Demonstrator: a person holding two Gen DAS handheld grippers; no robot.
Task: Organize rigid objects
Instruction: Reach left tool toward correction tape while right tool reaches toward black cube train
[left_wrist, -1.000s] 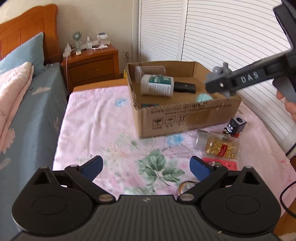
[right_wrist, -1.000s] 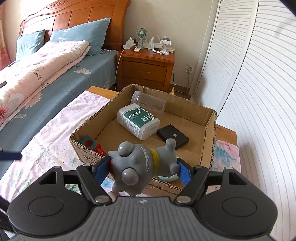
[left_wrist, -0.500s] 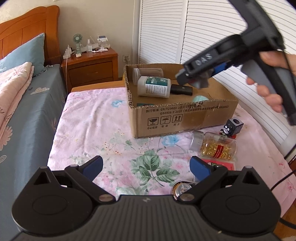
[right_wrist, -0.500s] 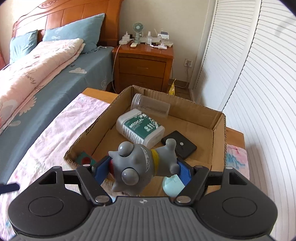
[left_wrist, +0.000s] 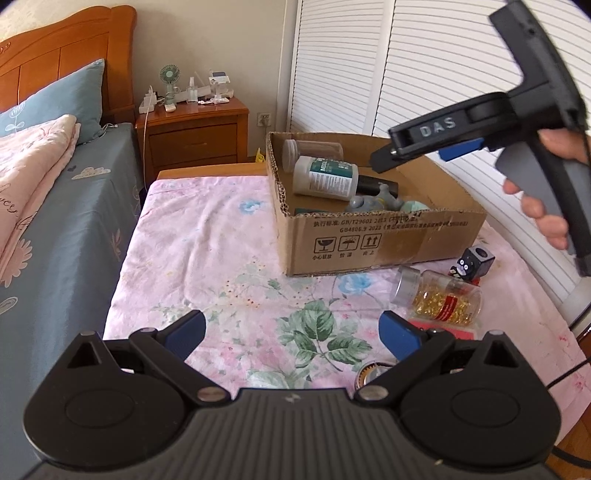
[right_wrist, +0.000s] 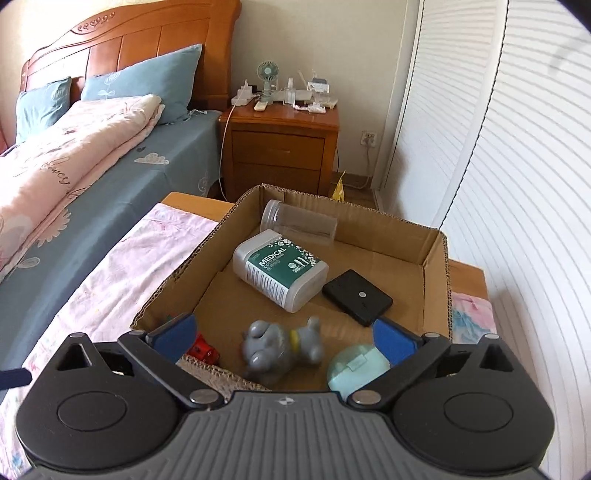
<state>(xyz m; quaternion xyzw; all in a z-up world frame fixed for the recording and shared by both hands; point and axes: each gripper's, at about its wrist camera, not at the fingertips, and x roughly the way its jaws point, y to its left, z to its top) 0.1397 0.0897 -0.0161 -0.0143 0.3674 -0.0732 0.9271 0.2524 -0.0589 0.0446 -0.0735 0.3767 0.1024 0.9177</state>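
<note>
A cardboard box (right_wrist: 437, 266) (left_wrist: 369, 240) stands on the pink floral cloth. In it lie a grey toy figure (right_wrist: 280, 347) (left_wrist: 373, 201), a white medical bottle (right_wrist: 279, 273), a clear jar (right_wrist: 299, 223), a black flat case (right_wrist: 357, 297), a pale blue round case (right_wrist: 356, 365) and a red item (right_wrist: 201, 350). My right gripper (right_wrist: 284, 338) is open and empty above the box's near side, just over the toy. My left gripper (left_wrist: 291, 330) is open and empty above the cloth. Outside the box lie a jar of gold capsules (left_wrist: 439, 297), a black penguin block (left_wrist: 474, 262), a red card (left_wrist: 443, 332) and a round tin (left_wrist: 369, 373).
A bed (left_wrist: 55, 206) with a pink quilt runs along the left. A wooden nightstand (right_wrist: 280, 147) with a small fan and chargers stands behind the box. White louvred doors (left_wrist: 369, 74) fill the right. A person's hand (left_wrist: 546, 206) holds the right gripper.
My right gripper opened and let go of the grey toy, which now lies in the box. The left gripper drew back a little and stays open.
</note>
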